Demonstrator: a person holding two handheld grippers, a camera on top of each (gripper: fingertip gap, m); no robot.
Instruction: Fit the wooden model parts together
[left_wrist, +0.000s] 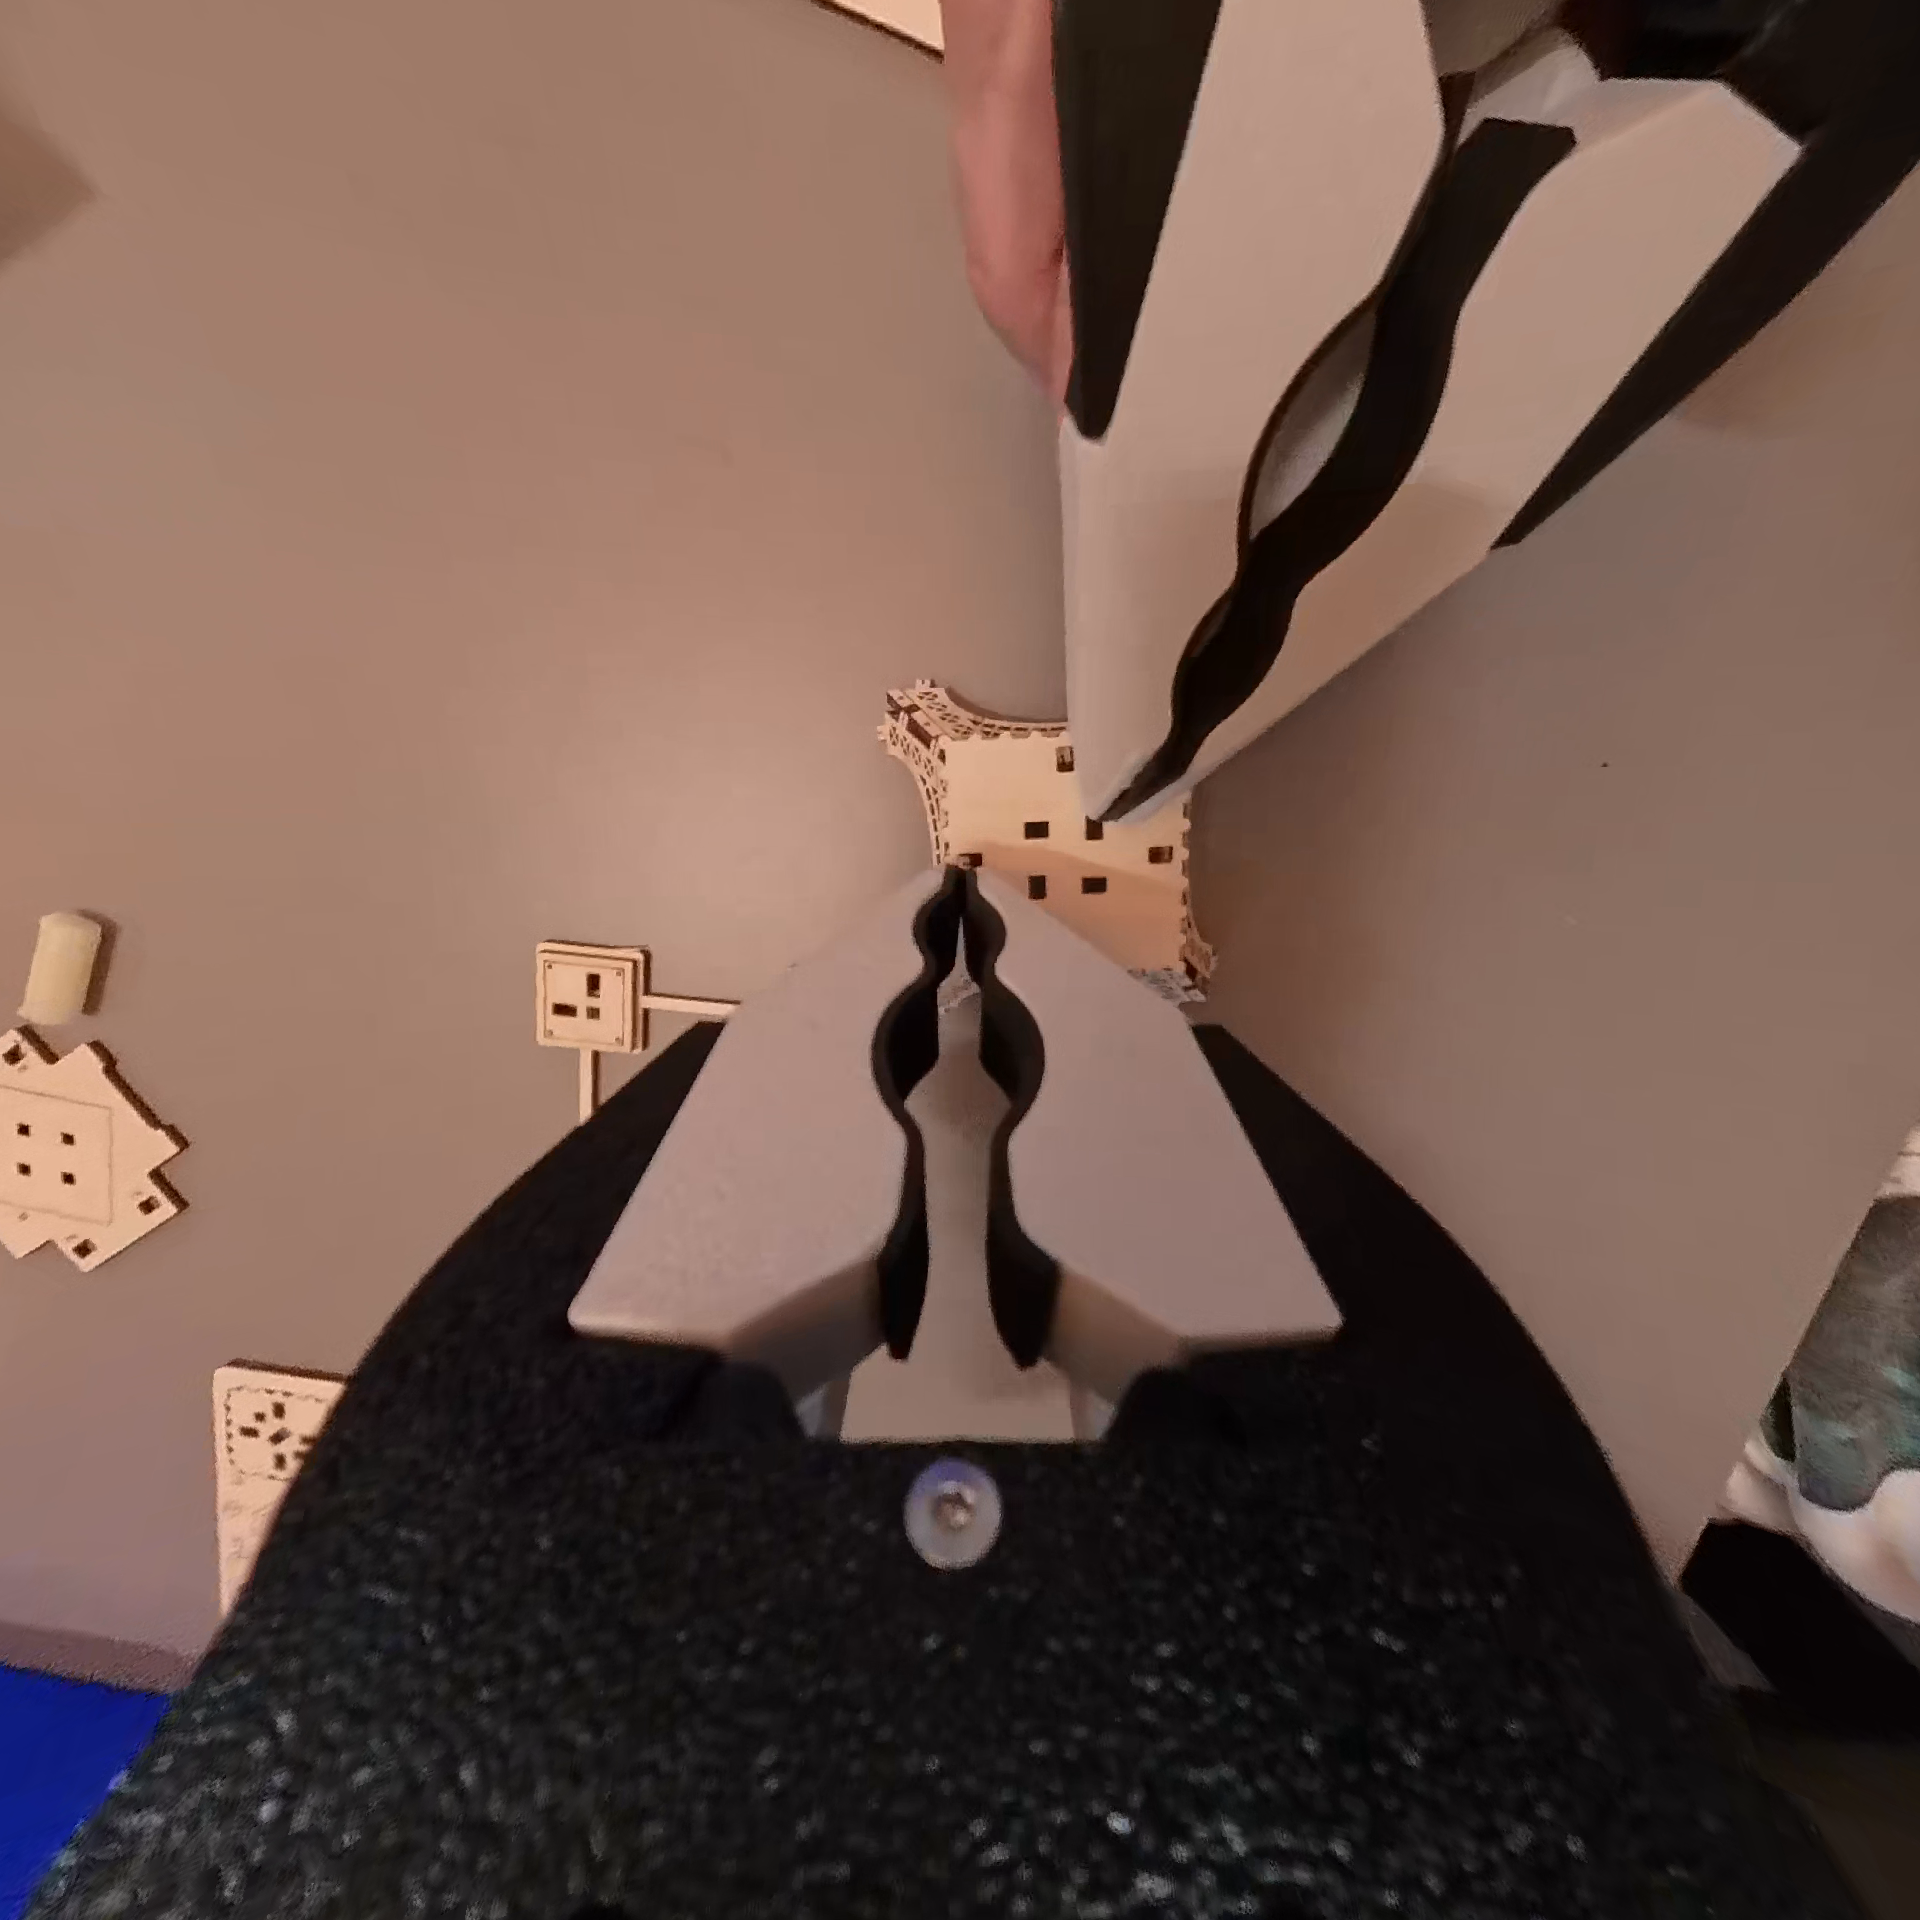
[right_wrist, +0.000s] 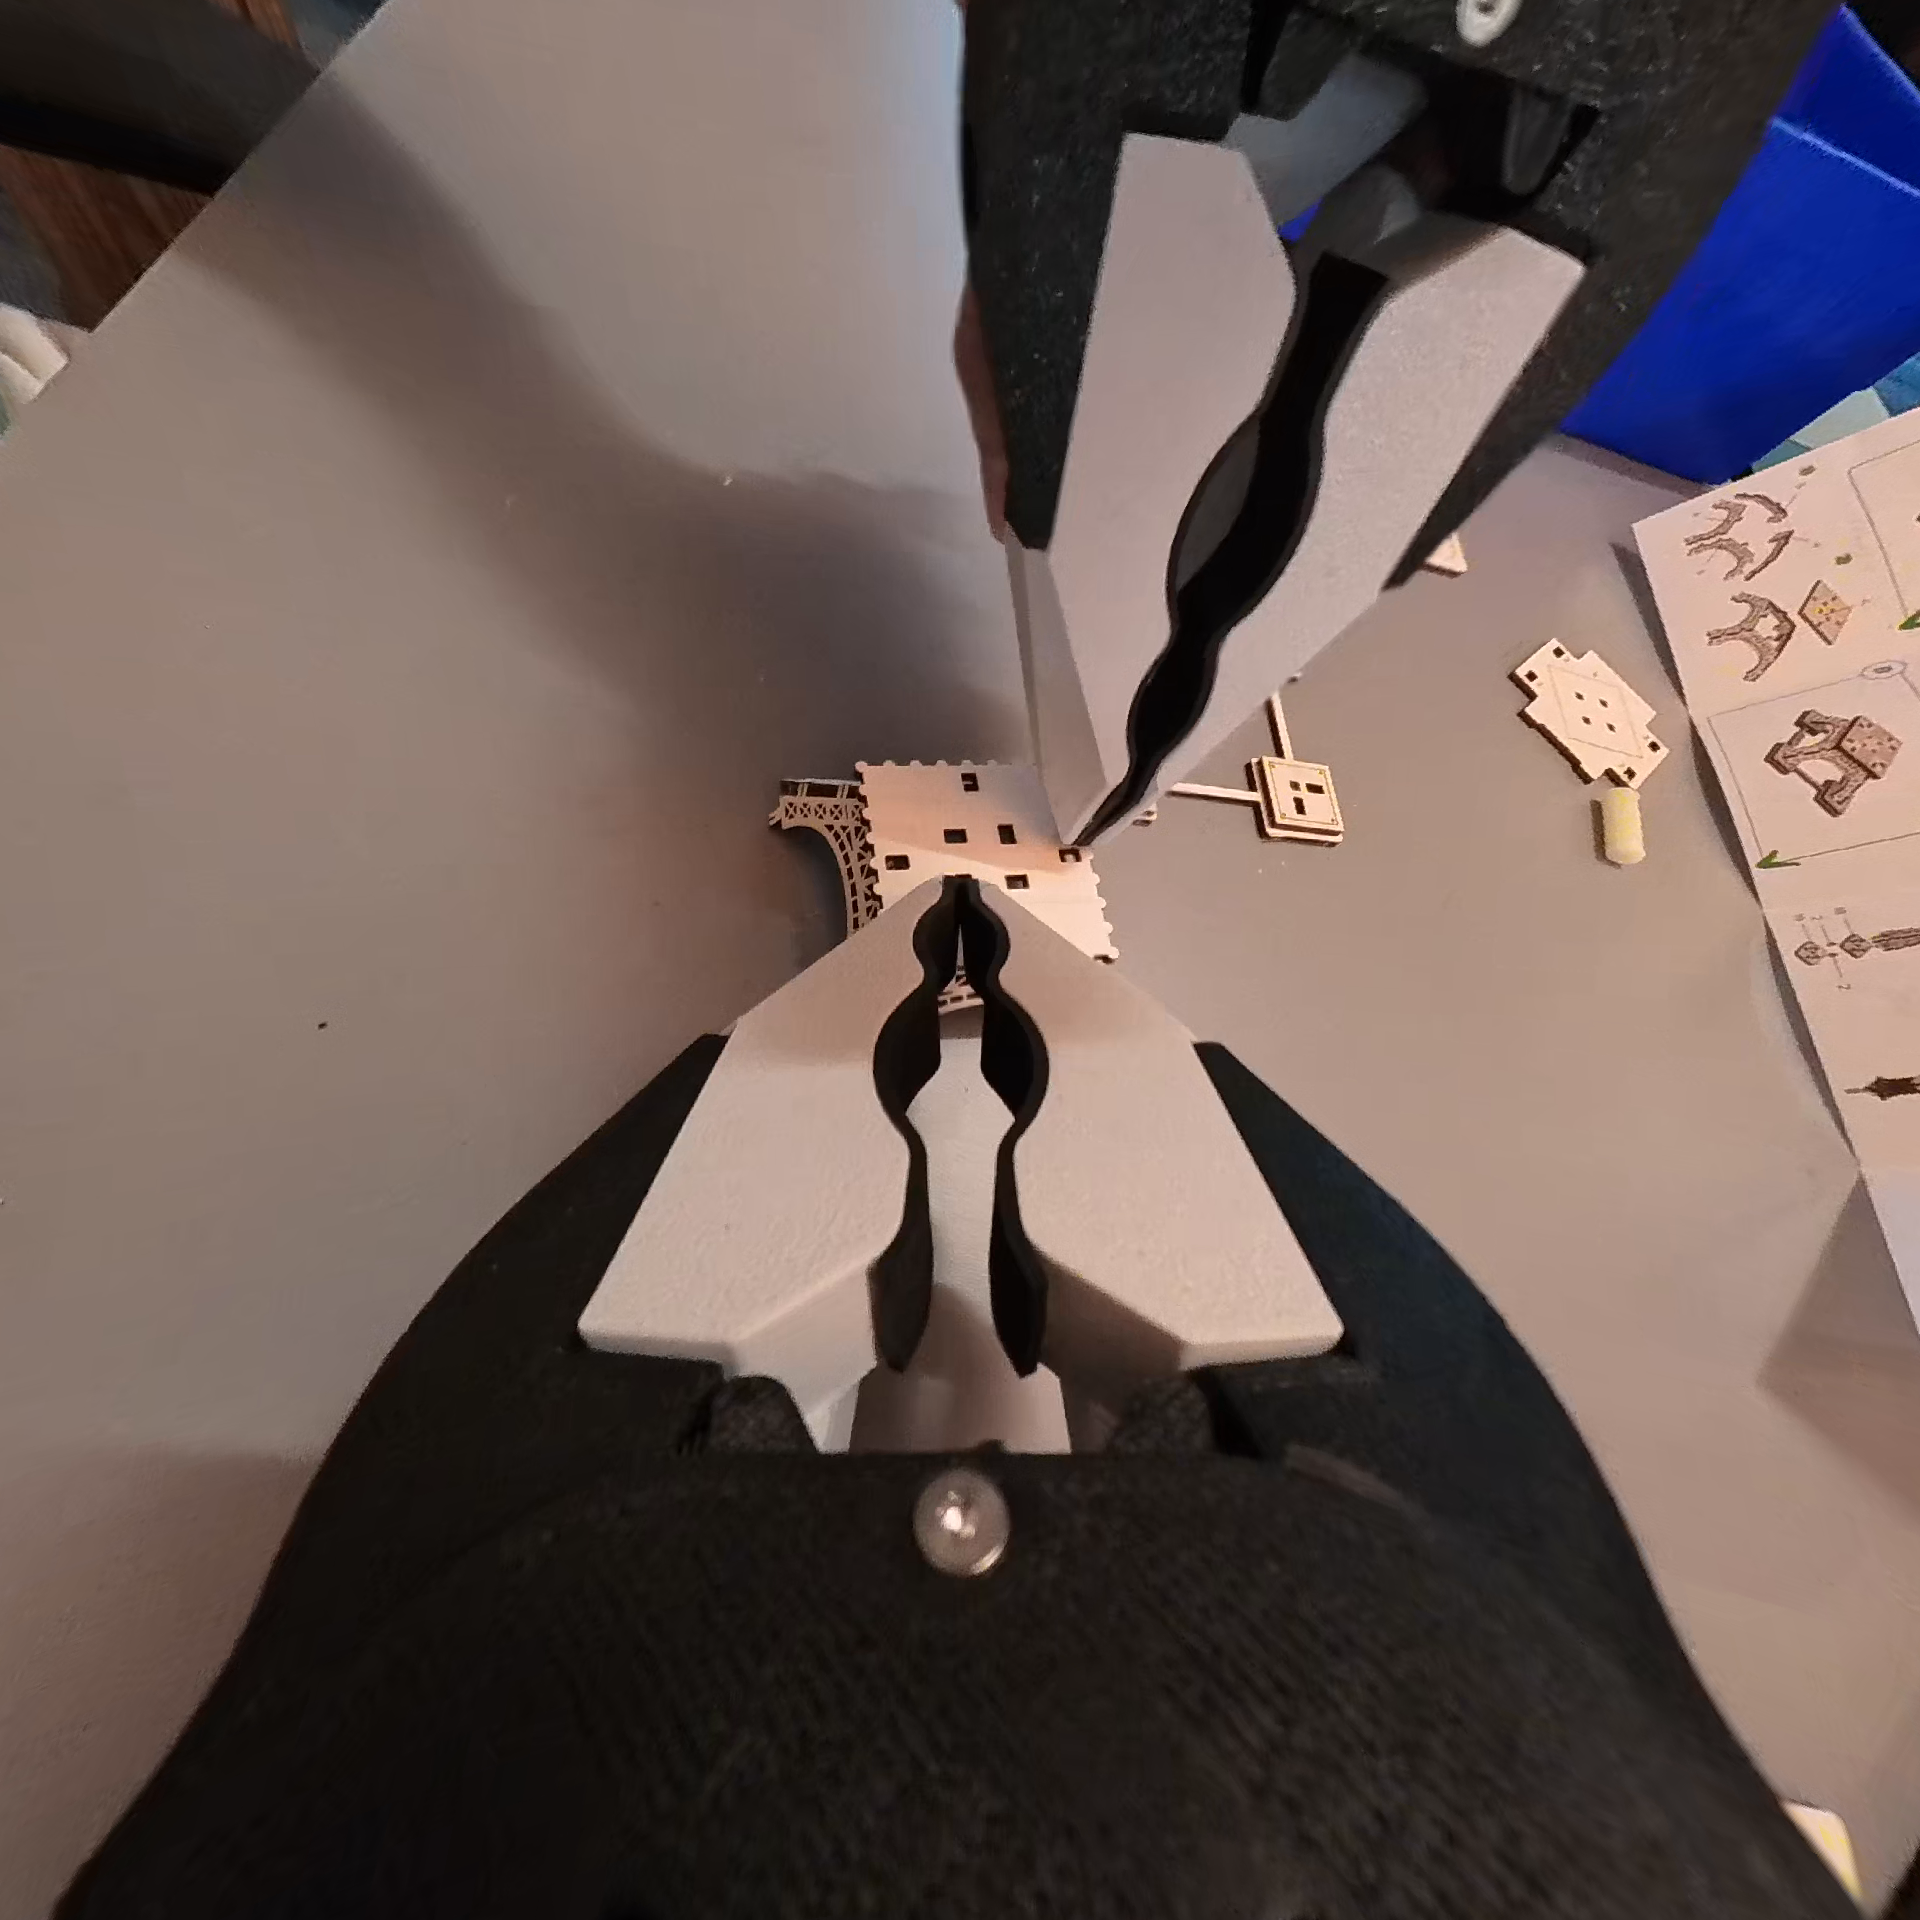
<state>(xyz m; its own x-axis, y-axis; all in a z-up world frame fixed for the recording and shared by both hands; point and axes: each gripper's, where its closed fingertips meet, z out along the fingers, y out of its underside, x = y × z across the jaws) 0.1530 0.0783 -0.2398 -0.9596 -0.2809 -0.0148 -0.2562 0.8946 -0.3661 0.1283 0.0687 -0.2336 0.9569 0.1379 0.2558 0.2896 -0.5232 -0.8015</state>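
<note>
A wooden tower base with lattice legs and a square slotted platform stands on the grey table; it also shows in the right wrist view. My left gripper is shut, with its tips against the platform's near edge. My right gripper is shut, with its tips at the opposite edge. Each gripper shows in the other's view, coming down from the upper right onto the platform: the right gripper and the left gripper. I see nothing between either pair of jaws.
Loose wooden parts lie apart from the base: a small square slotted plate with thin sticks, a stepped flat plate and a small pale cylinder. An instruction sheet and a blue box lie at the right. A hand holds the right gripper. Left and right tips are no more than a few centimetres apart.
</note>
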